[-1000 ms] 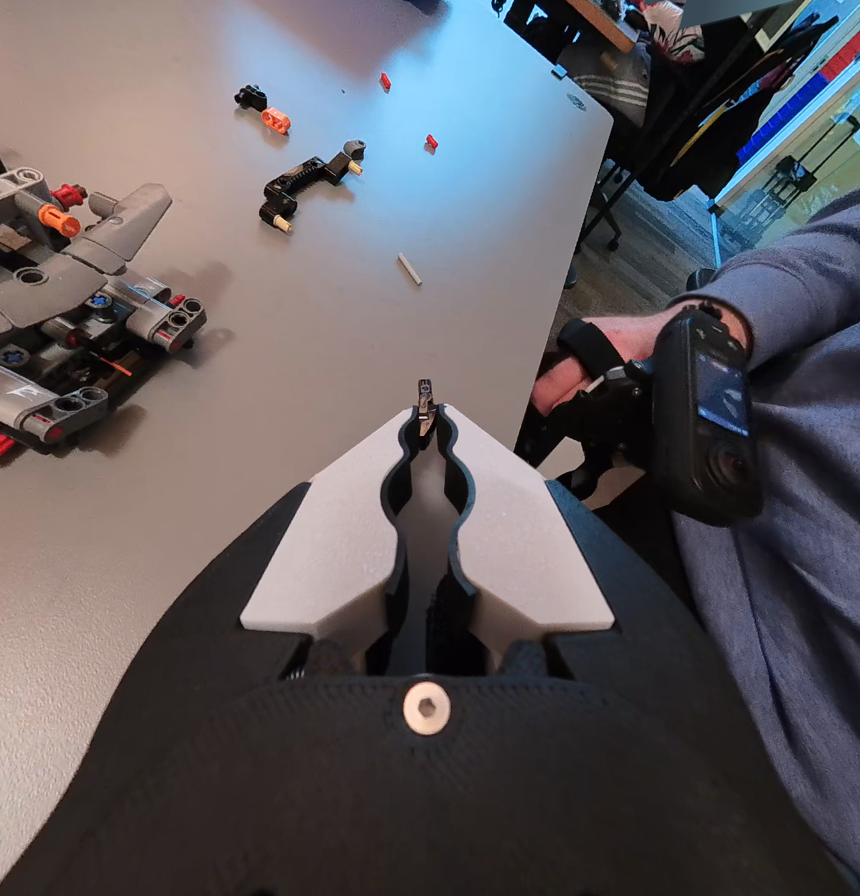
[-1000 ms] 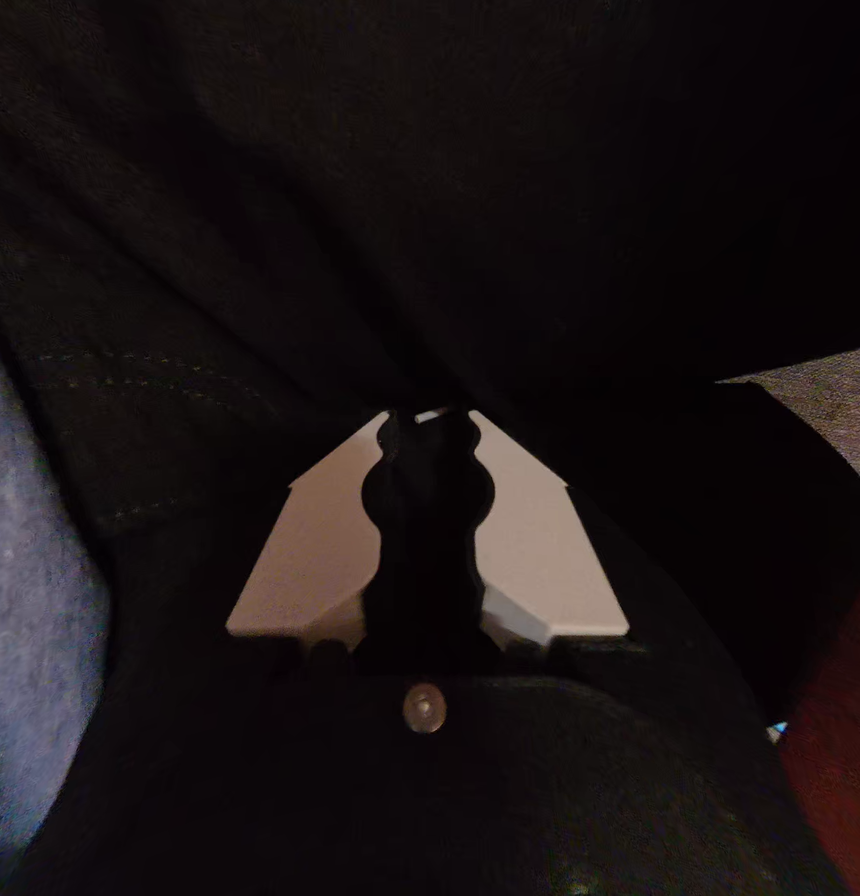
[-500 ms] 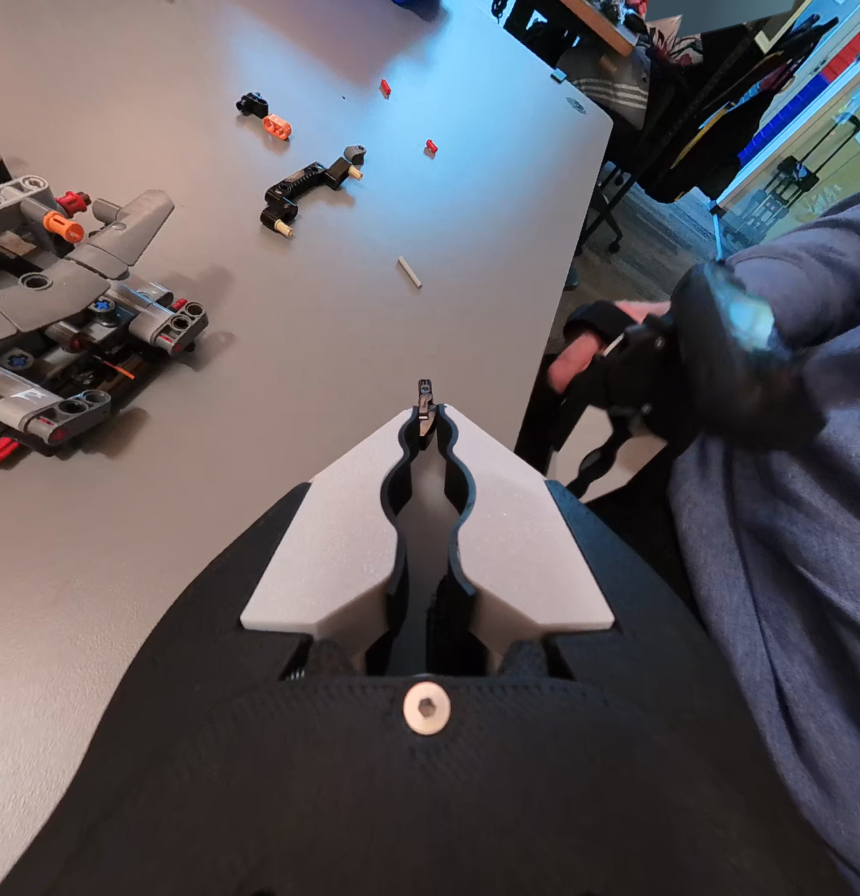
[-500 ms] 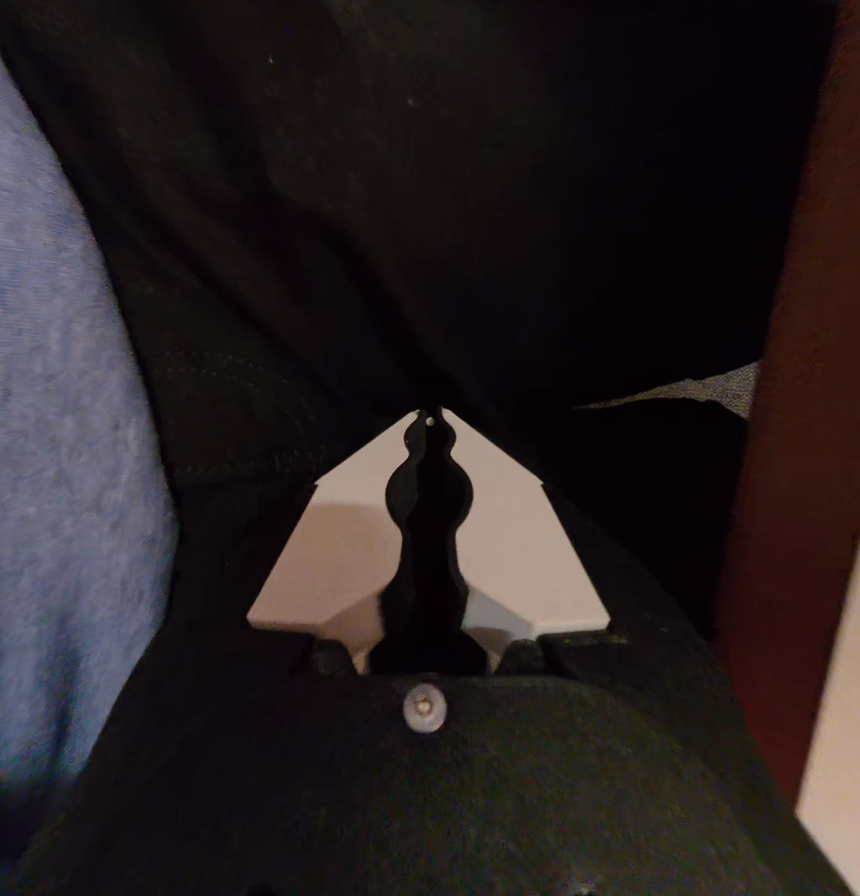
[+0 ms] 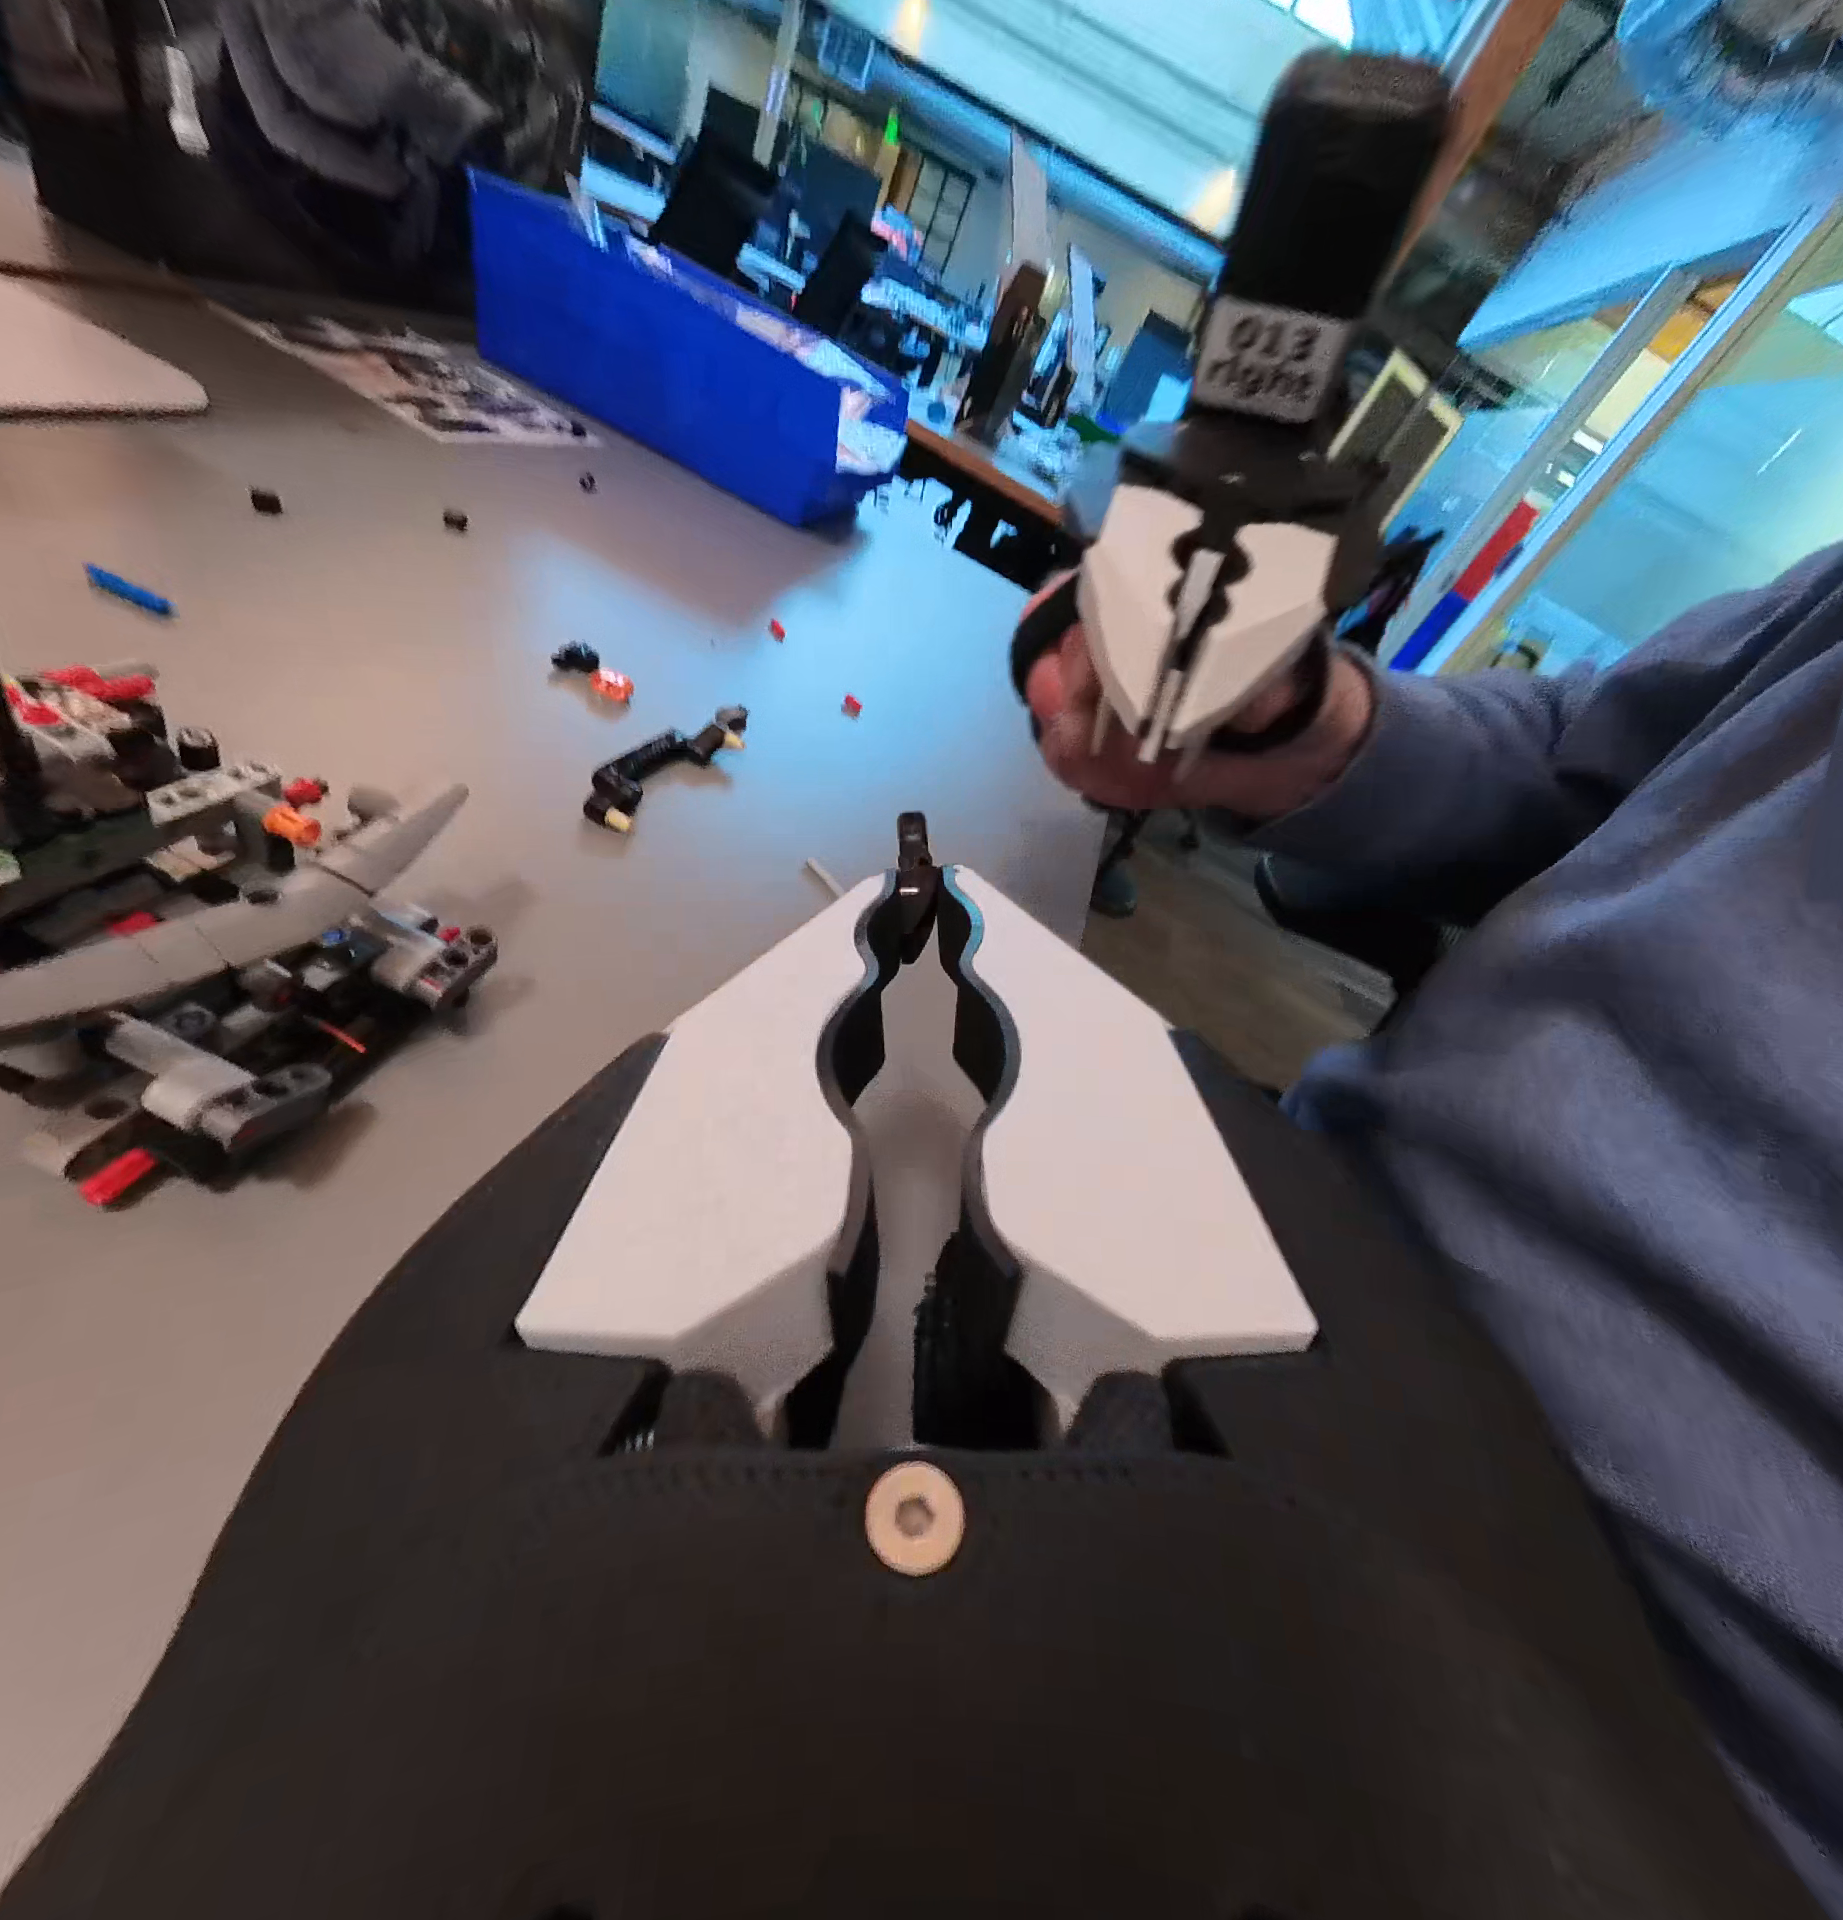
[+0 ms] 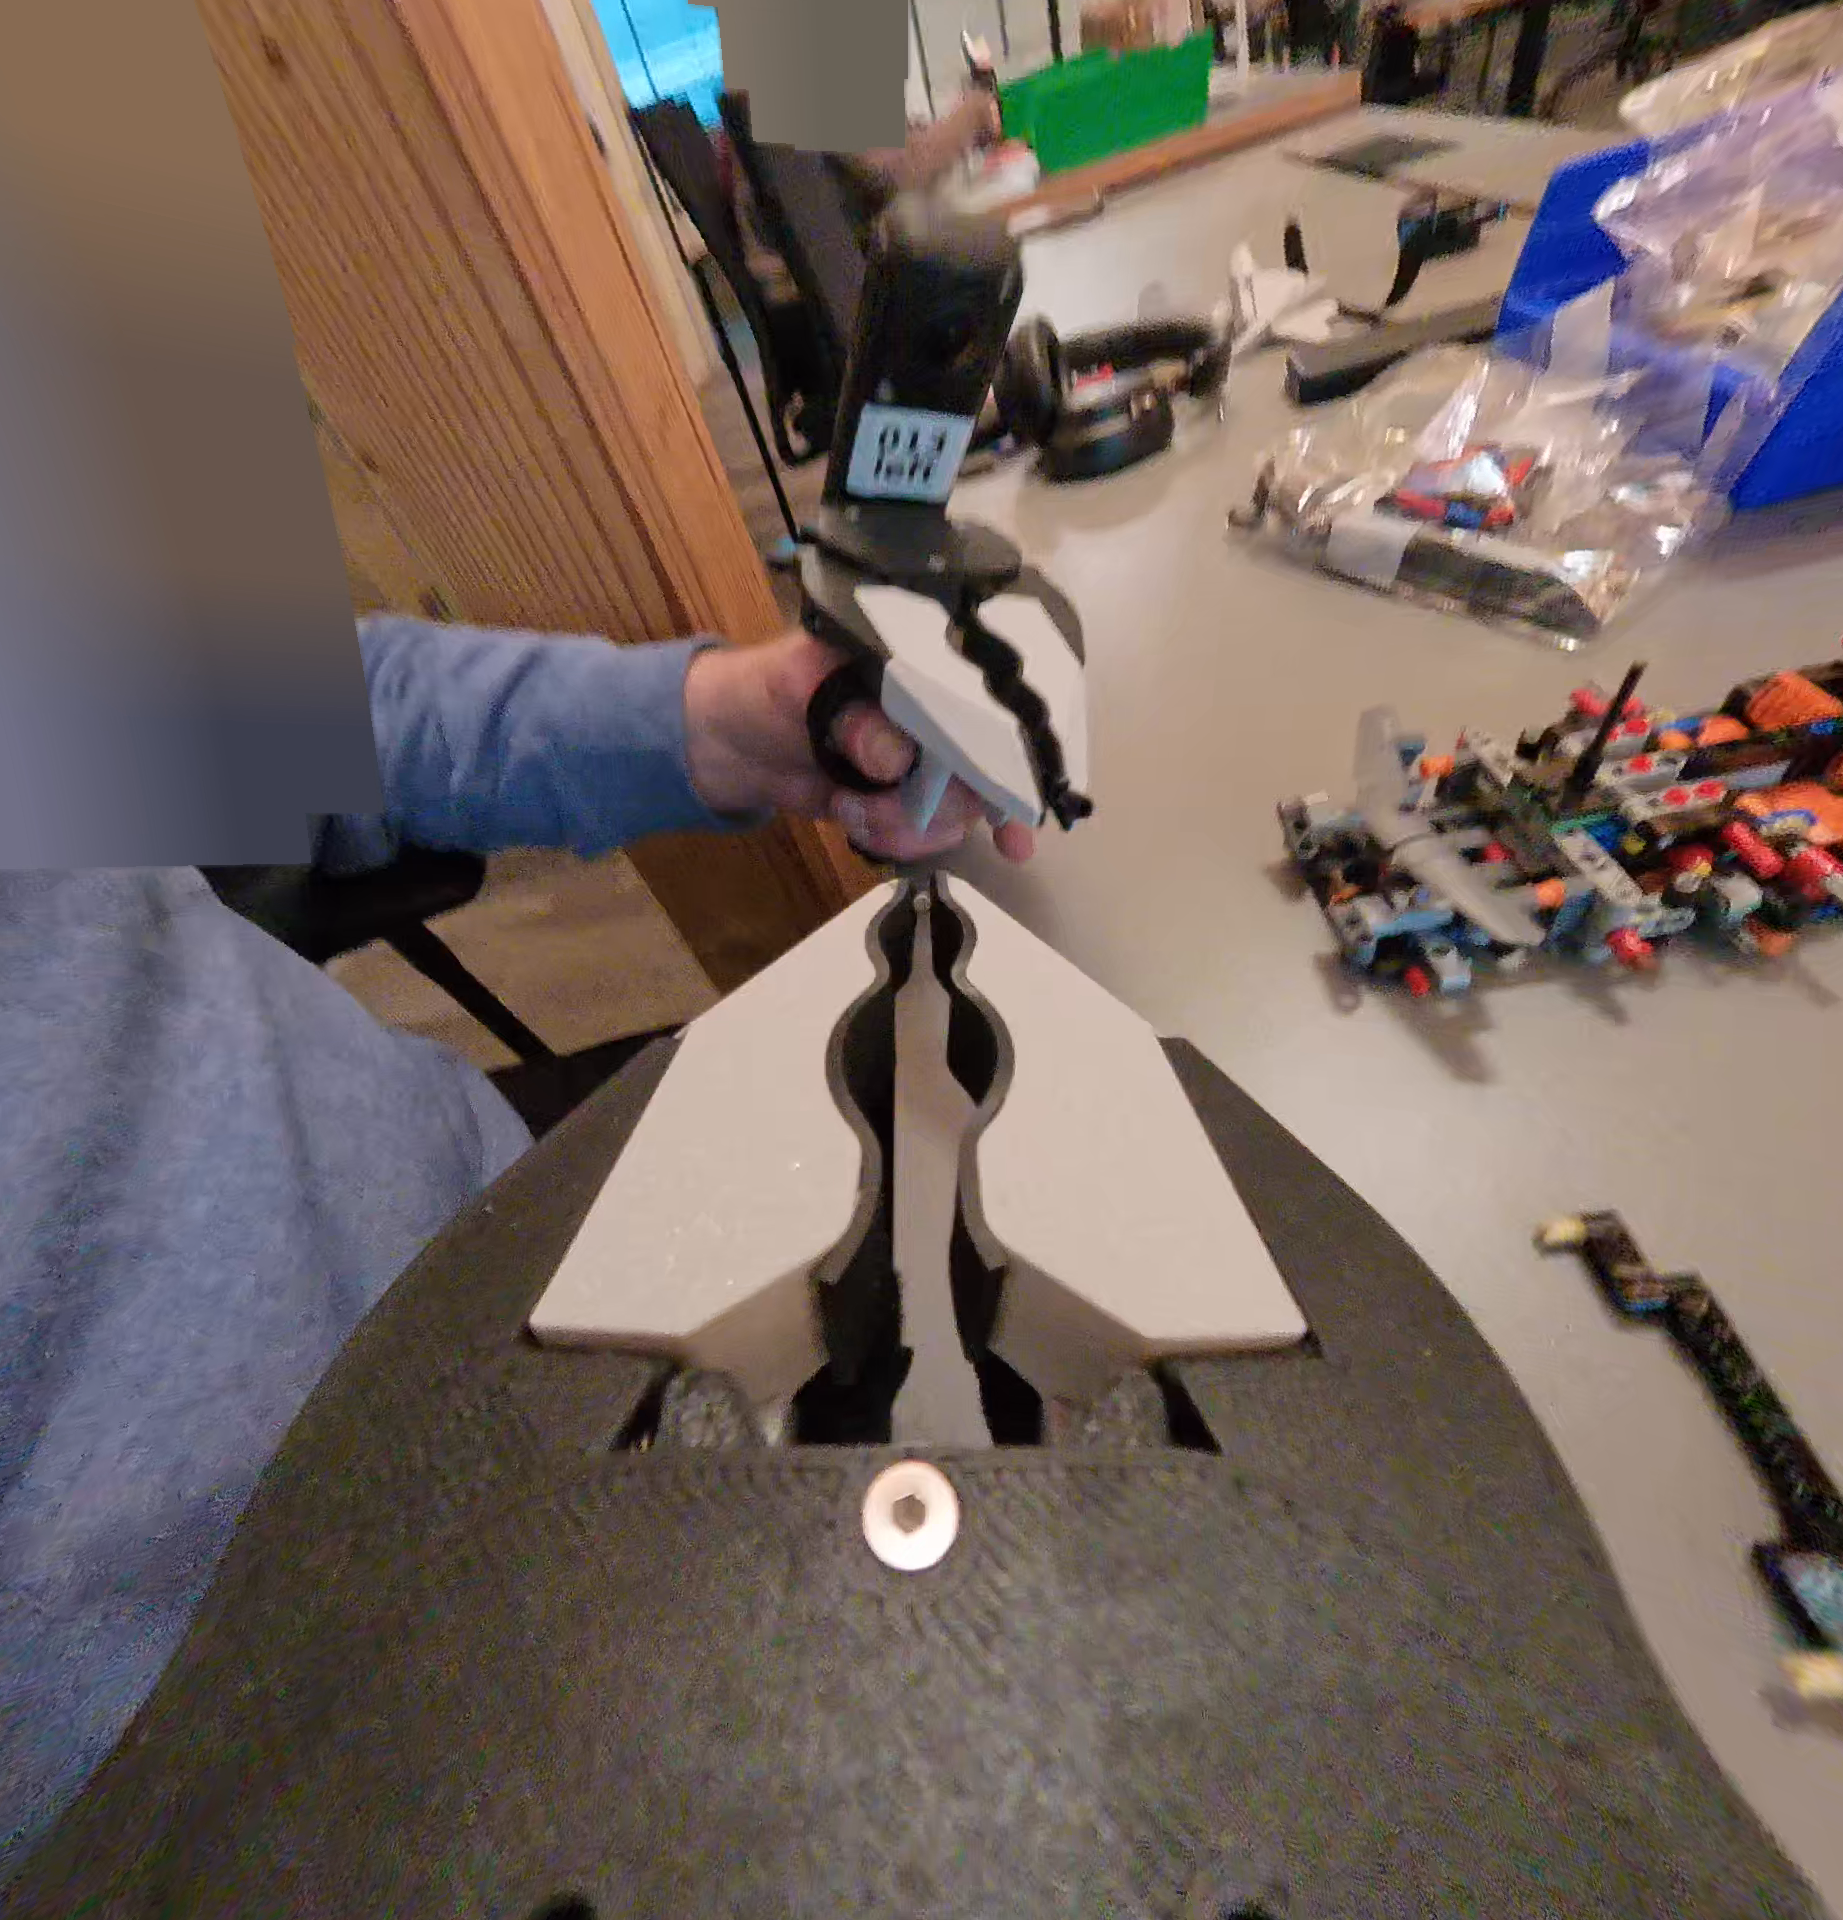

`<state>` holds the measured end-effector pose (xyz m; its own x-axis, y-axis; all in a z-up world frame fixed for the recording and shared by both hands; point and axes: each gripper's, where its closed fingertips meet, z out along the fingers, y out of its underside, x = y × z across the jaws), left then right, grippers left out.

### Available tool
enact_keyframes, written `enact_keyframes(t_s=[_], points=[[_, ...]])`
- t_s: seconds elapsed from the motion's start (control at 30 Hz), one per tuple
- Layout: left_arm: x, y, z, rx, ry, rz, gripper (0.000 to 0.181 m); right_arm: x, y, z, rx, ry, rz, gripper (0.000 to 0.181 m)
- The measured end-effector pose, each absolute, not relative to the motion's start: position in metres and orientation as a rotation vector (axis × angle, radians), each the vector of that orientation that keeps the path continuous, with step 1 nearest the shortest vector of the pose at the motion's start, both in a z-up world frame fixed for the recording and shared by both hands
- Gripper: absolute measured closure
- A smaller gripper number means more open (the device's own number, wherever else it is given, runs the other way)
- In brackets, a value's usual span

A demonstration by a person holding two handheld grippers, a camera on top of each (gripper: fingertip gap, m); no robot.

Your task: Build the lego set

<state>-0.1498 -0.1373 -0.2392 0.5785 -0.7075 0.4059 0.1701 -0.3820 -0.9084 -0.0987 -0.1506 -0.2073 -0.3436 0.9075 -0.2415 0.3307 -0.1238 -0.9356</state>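
Observation:
My left gripper is shut on a small black Lego piece and holds it above the grey table. It also shows in the right wrist view, held in a hand. My right gripper is shut, with a tiny light-grey piece at its tips. It also shows in the left wrist view, raised and pointing back at my left gripper. The part-built grey, black and red Lego model lies on the table to the left, and it appears in the right wrist view.
A black bent liftarm with tan pins, a short grey axle, an orange piece and small red bits lie loose. A blue box and bags of parts stand farther back. A wooden post rises beside the table edge. Spacing between my two grippers at the tips: around 7 cm.
My right gripper closed down in the dark lap, then rose above the table edge to face my left gripper. My left gripper tilted up, still holding the black piece.

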Motion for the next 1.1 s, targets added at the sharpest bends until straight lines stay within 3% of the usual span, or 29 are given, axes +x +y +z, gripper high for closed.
enact_keyframes(t_s=[0.33, 1.1], points=[[-0.142, -0.115, -0.223, -1.584, 0.411, -0.975, 0.178, -0.126, -0.103, -0.202, -1.306, -1.575, 1.824, 0.181], [-0.138, -0.087, -0.227, -1.614, 0.379, -0.988, 0.178, -0.14, -0.078, -0.211, -1.206, -1.517, 2.013, 0.181]])
